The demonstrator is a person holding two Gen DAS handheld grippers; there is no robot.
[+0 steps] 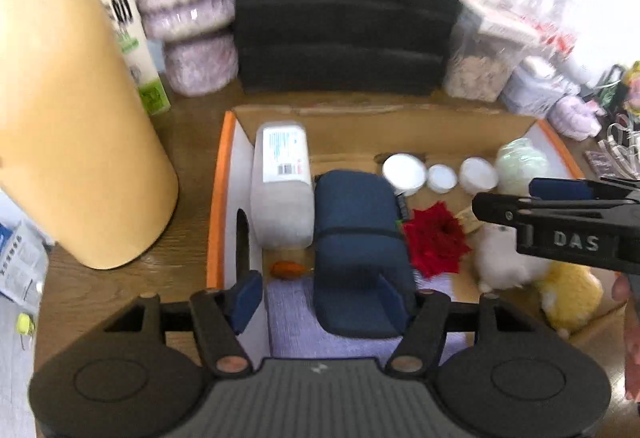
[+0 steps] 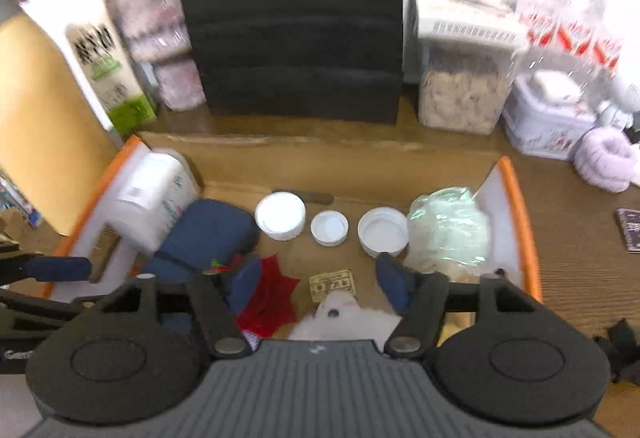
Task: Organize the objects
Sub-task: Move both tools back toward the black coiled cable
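Blue pouch (image 1: 360,250) sits between the left gripper (image 1: 320,296)'s spread, empty jaws; lower squarely, then close gently.

A shallow cardboard box (image 2: 520,222) with orange-edged flaps holds a navy pouch (image 1: 360,238) beside a white jug (image 1: 282,190) lying flat, three white lids (image 2: 330,228) in a row — a red flower (image 1: 436,242), white plush (image 1: 500,258) nearby
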